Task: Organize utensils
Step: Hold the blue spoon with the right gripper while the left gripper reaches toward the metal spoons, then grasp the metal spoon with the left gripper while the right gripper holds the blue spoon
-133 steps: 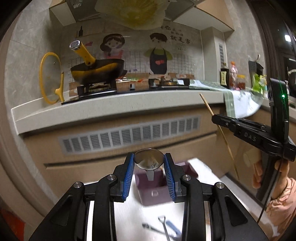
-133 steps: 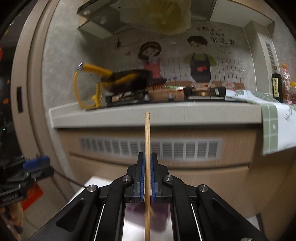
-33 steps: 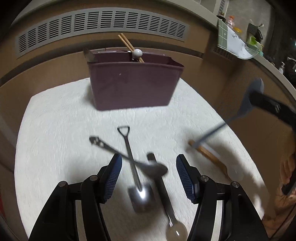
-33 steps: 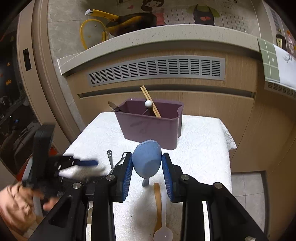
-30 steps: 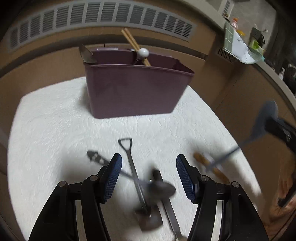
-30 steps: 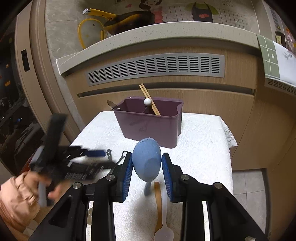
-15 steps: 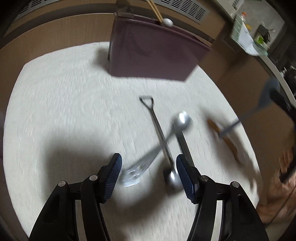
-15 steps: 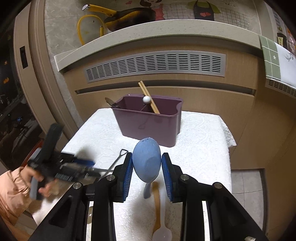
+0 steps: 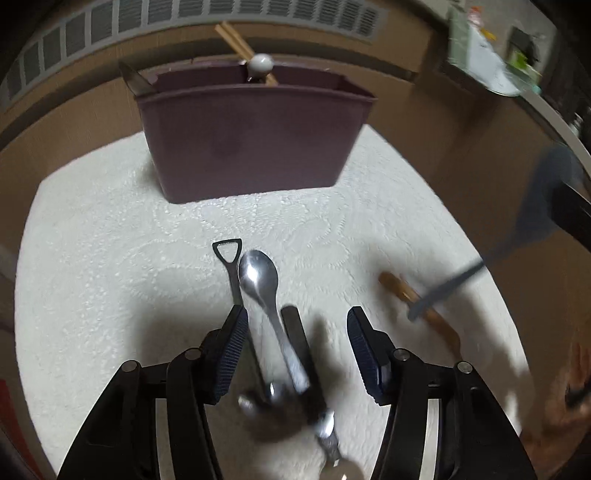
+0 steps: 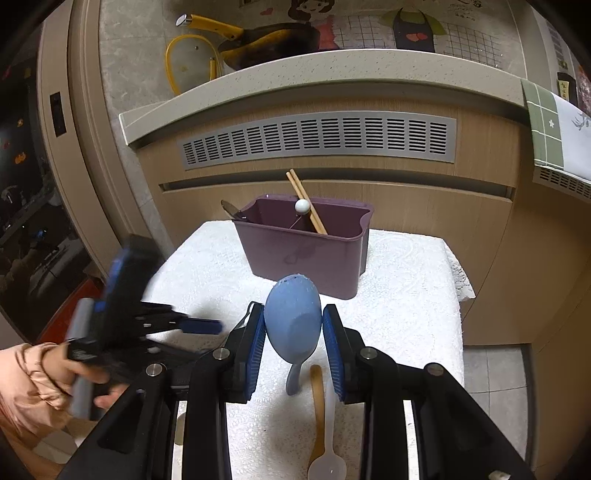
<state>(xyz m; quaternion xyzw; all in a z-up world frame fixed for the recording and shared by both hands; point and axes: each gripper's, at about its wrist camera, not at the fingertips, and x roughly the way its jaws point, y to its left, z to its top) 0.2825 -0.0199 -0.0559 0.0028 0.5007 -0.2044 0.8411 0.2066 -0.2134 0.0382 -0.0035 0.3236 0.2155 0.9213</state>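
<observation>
Utensils on the table (image 9: 92,258)
Left gripper (image 9: 295,343) is apart above a spoon (image 9: 258,277); right gripper (image 10: 299,341) clamps the blue paddle (image 10: 293,317).

No brand, number or printed label is legible in either view. The wall sticker (image 10: 417,26) above the counter shows cartoon figures only; any lettering on it is cropped. The dark bottle (image 10: 567,92) at the right edge of the counter carries a label with small characters, too small to read.
</observation>
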